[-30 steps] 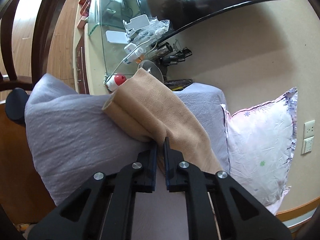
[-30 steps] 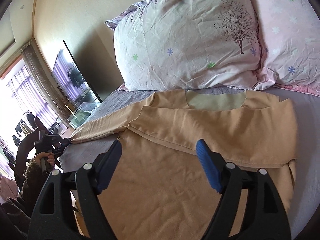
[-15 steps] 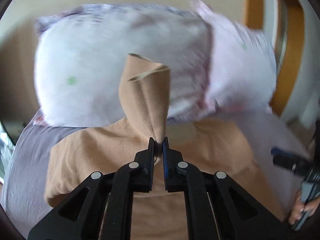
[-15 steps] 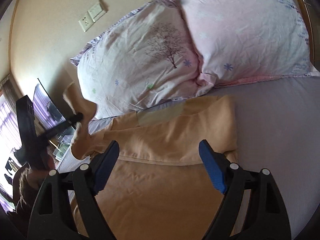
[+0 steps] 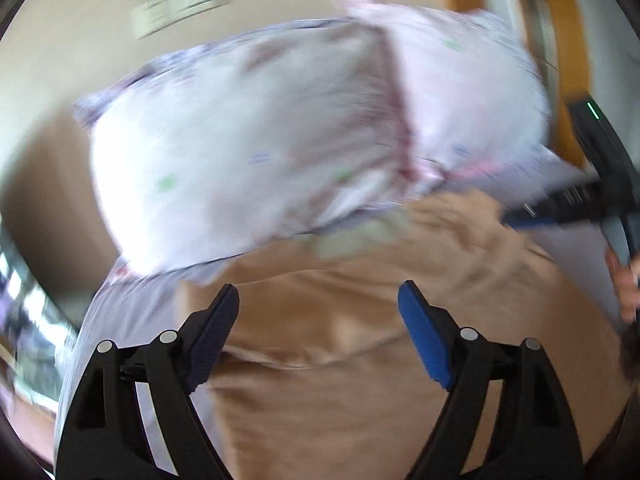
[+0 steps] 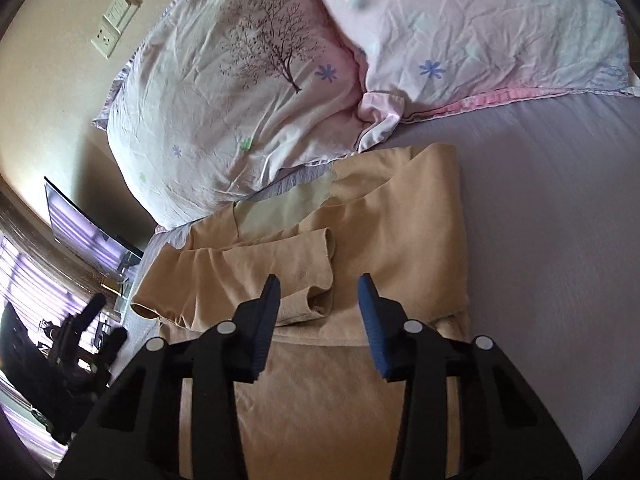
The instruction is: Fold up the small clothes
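Right wrist view: my right tongs (image 6: pixel 318 294), released, hover nearest the shirt (image 6: pixel 360 248); folded sleeve (image 6: pixel 256 268) lies crosswise just ahead. Left tongs (image 5: pixel 318 300) released too.

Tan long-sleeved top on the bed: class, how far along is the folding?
Done: both sleeves of the tan long-sleeved top lie folded across its chest on the lilac bedsheet. In hand: nothing; left gripper and right gripper are open, empty. Left: folding the body up.
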A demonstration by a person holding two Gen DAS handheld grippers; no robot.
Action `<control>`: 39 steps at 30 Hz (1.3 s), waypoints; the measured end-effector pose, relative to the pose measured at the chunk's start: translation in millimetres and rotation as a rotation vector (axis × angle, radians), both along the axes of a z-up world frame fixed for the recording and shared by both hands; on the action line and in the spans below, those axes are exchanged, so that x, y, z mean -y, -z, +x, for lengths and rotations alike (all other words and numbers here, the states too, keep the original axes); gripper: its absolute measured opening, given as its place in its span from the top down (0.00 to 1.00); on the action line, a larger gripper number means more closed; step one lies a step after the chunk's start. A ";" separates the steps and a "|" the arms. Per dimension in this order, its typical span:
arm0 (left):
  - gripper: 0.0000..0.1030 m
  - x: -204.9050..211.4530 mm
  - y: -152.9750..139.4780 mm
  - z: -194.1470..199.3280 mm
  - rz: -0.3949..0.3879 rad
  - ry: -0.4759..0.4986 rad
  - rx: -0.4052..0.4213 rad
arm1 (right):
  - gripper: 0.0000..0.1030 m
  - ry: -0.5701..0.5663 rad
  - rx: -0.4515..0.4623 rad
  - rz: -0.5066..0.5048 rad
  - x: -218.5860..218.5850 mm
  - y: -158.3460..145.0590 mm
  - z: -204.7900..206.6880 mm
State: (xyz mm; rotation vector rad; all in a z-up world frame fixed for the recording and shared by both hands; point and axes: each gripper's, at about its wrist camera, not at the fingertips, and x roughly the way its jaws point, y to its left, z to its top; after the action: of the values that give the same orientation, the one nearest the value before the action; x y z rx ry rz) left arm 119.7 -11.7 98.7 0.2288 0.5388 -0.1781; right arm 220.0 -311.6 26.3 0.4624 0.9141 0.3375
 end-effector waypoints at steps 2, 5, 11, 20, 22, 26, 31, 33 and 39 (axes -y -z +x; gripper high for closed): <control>0.19 -37.0 -3.1 15.0 -0.081 -0.099 -0.043 | 0.63 -0.024 -0.043 -0.021 -13.4 10.7 15.9; 0.19 -73.0 3.1 21.9 -0.173 -0.180 -0.103 | 0.66 -0.053 -0.130 -0.055 -33.5 32.4 34.5; 0.19 -95.1 18.9 24.6 -0.227 -0.229 -0.142 | 0.97 -0.086 -0.008 -0.139 -52.9 19.3 23.4; 0.19 -82.6 25.8 30.6 -0.203 -0.180 -0.156 | 0.87 0.244 0.035 -0.399 9.7 -10.6 -1.5; 0.16 -73.3 26.6 35.6 -0.200 -0.142 -0.170 | 0.64 0.266 0.105 -0.345 15.3 -19.9 -14.0; 0.14 -56.4 34.0 57.5 -0.202 -0.094 -0.225 | 0.56 0.153 0.132 -0.278 0.1 -28.5 -4.5; 0.14 -56.7 81.2 94.8 -0.190 -0.166 -0.436 | 0.54 0.126 -0.107 -0.235 4.7 25.7 20.0; 0.14 -60.6 86.7 90.5 -0.183 -0.174 -0.430 | 0.54 0.104 -0.080 -0.206 10.7 25.4 15.1; 0.15 -102.2 40.8 1.0 -0.374 0.032 -0.324 | 0.27 -0.050 0.117 0.007 33.7 -17.4 -60.9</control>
State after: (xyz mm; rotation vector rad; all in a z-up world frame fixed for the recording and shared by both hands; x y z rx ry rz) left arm 120.7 90.5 57.9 -0.1594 0.8109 -0.3457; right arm 159.1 -345.3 43.7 0.4223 0.8113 0.4093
